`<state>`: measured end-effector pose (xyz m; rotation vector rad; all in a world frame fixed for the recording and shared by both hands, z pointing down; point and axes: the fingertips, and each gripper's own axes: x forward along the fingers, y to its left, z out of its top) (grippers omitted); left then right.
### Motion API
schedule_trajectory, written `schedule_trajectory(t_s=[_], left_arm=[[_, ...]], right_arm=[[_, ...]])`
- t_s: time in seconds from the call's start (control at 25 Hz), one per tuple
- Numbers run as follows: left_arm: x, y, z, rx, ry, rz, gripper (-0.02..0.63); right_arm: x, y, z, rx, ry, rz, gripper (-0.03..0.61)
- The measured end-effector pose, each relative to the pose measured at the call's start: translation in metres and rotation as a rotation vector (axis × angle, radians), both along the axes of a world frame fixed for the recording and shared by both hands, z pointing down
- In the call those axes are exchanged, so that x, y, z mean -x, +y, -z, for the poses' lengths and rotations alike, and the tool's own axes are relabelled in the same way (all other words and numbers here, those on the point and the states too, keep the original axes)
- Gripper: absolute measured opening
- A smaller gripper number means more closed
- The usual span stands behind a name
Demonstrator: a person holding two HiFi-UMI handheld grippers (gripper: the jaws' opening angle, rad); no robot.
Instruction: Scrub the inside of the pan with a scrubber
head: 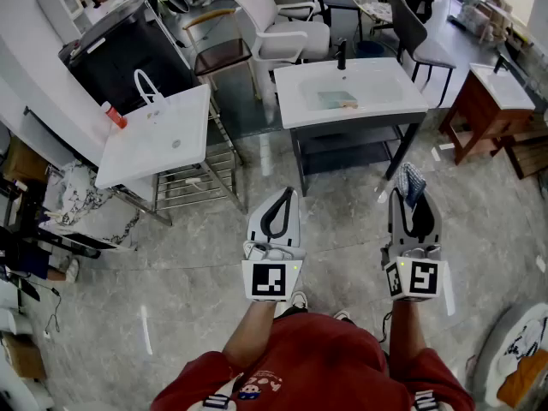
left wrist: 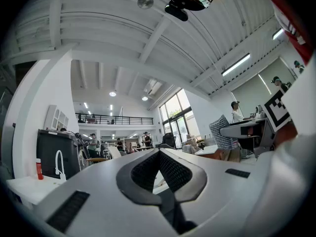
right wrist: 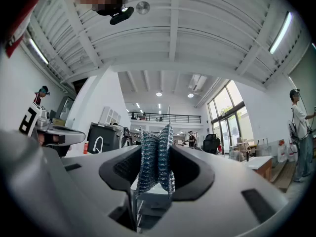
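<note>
In the head view both grippers are held out over the grey marble floor, in front of the person's red top. My right gripper (head: 411,188) is shut on a blue-grey mesh scrubber (head: 412,181). In the right gripper view the scrubber (right wrist: 157,157) stands upright, squeezed between the two jaws, with its top above them. My left gripper (head: 286,193) is shut with its tips touching, and nothing is between them in the left gripper view (left wrist: 159,152). No pan shows in any view.
A white basin on a dark stand (head: 351,92) is straight ahead, with a small greenish thing in its bowl. A second white basin top (head: 158,135) with a red bottle (head: 114,116) stands at the left. A brown cabinet (head: 492,101) is at the right, with chairs behind.
</note>
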<state>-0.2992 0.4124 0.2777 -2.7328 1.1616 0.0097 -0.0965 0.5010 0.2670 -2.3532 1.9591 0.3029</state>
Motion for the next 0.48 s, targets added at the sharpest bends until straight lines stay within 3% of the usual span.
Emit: schedule_trajectory(t_s=[0.48], left_arm=[[0.022, -0.021, -0.007, 0.007, 0.032, -0.006, 0.011]], right_arm=[[0.028, -0.027, -0.012, 0.03, 0.007, 0.013, 0.181]])
